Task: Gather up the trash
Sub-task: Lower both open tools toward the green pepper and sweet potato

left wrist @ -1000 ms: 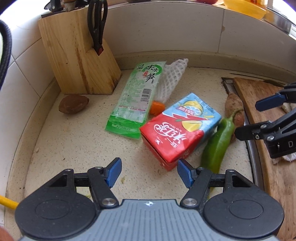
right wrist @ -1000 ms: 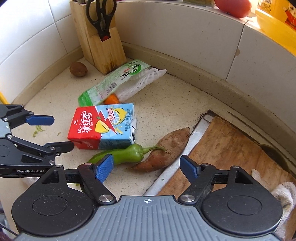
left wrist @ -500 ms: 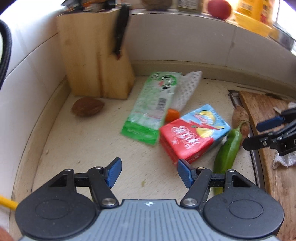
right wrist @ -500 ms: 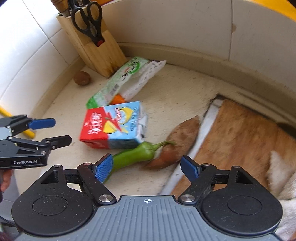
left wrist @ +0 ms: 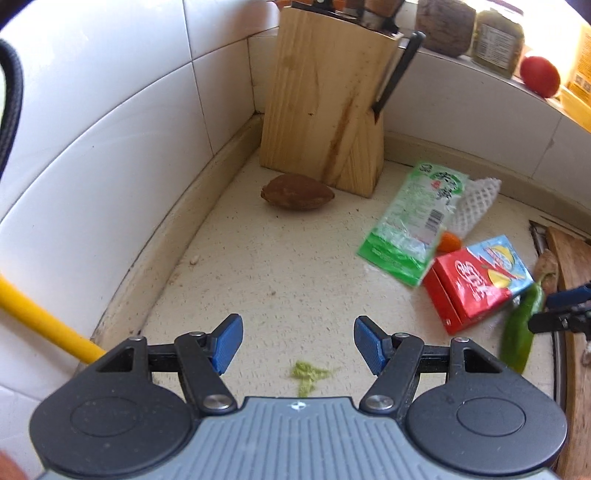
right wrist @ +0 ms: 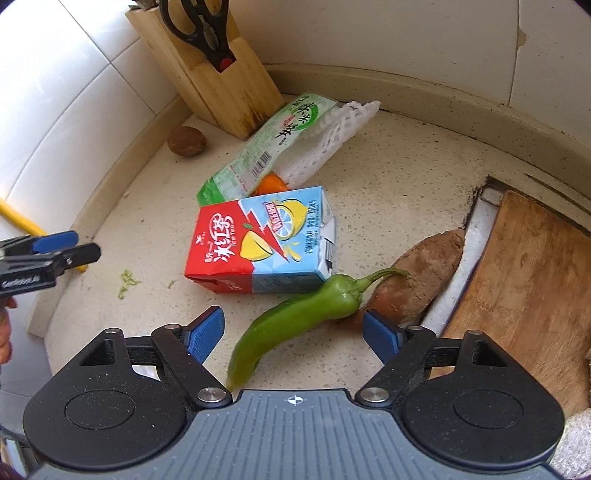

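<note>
Your left hand-held gripper (left wrist: 298, 342) has swung left and pulled back since a second ago, so the carton that sat just ahead of its fingers now lies off to its right; your right hand-held gripper (right wrist: 293, 332) has moved in over the pepper. Both are released, jaws spread wide, holding nothing.

On the desk (left wrist: 280, 266) you have, from largest down: one wooden cutting board (right wrist: 524, 266) at the right edge; one knife block (left wrist: 325, 107) in the back left corner, with one pair of scissors (right wrist: 201, 31) in it; one red-and-blue drink carton (right wrist: 258, 243) lying flat near the middle; one green plastic wrapper (right wrist: 269, 146) behind it, reaching back toward the block; one white foam net (right wrist: 328, 136) partly under the wrapper's right side; one sweet potato (right wrist: 417, 277) against the board's left edge; one green pepper (right wrist: 295, 317) lying between your right fingers, its stem touching the sweet potato; one brown pit-like lump (left wrist: 297, 192) just in front of the block; one orange piece (right wrist: 271, 182) between wrapper and carton; and one green scrap (left wrist: 308, 373) between your left fingers.
</note>
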### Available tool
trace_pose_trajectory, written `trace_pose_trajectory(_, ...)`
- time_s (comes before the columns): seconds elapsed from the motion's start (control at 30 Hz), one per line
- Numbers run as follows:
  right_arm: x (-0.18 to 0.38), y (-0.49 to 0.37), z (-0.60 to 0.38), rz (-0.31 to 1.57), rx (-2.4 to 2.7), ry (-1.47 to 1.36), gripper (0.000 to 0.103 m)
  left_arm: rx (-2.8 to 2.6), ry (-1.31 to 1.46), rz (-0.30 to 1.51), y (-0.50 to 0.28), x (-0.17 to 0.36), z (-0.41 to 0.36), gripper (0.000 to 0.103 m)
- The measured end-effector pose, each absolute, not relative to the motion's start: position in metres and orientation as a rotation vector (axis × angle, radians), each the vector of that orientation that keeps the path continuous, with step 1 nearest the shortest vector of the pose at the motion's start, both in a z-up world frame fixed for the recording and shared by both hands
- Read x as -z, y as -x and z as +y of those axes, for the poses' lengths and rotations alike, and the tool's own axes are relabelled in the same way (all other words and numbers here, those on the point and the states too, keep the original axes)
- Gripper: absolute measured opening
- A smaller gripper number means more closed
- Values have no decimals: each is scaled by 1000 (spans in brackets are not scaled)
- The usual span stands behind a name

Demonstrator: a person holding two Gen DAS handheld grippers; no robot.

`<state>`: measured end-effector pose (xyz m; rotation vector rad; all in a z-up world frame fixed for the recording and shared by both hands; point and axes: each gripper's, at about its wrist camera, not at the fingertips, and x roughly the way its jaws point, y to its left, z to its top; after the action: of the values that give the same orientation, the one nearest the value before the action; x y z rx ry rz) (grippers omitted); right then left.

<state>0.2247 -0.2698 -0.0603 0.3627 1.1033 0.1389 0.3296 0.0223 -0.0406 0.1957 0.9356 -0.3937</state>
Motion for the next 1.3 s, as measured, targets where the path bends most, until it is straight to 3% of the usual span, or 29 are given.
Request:
trace_pose_trajectory(0.43, 38, -222, -308, 1041, -82, -415, 87, 639, -185, 993, -309, 48, -22, 63)
trace_pose_trajectory(1.3, 62, -228, -325, 1088, -51, -507, 87, 984, -252, 1076, -278, 82, -142, 62)
